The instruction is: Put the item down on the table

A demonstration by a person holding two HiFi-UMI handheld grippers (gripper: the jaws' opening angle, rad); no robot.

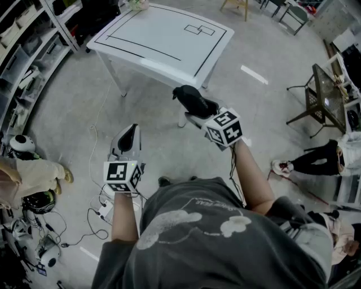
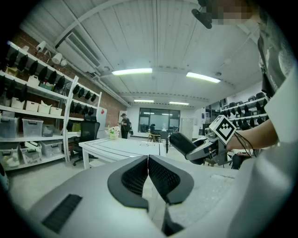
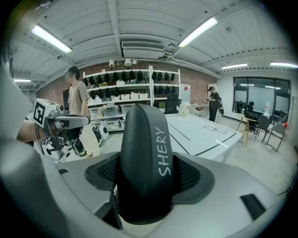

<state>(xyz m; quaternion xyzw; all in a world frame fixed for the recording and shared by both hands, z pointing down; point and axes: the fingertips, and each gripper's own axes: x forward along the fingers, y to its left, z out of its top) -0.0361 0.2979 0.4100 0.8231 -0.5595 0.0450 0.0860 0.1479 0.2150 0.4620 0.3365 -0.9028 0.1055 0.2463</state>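
Note:
My right gripper (image 1: 196, 108) is shut on an oblong black case (image 1: 190, 98) with white lettering "SHERY" (image 3: 144, 162). I hold it in the air over the floor, short of the near corner of the white table (image 1: 163, 39). The case stands upright between the pads and fills the middle of the right gripper view. My left gripper (image 1: 130, 132) hangs lower left, shut with nothing in it, and its pads meet (image 2: 148, 161). From the left gripper view I see the case (image 2: 182, 143) to the right, and the table (image 2: 122, 147) lies beyond.
The table top carries black marking lines and a small flower pot (image 1: 138, 4) at its far edge. Shelving (image 1: 28, 51) runs along the left. Cables and helmets (image 1: 34, 200) lie on the floor at lower left. A person (image 3: 77, 100) stands by the shelves; another sits at right (image 1: 316, 161).

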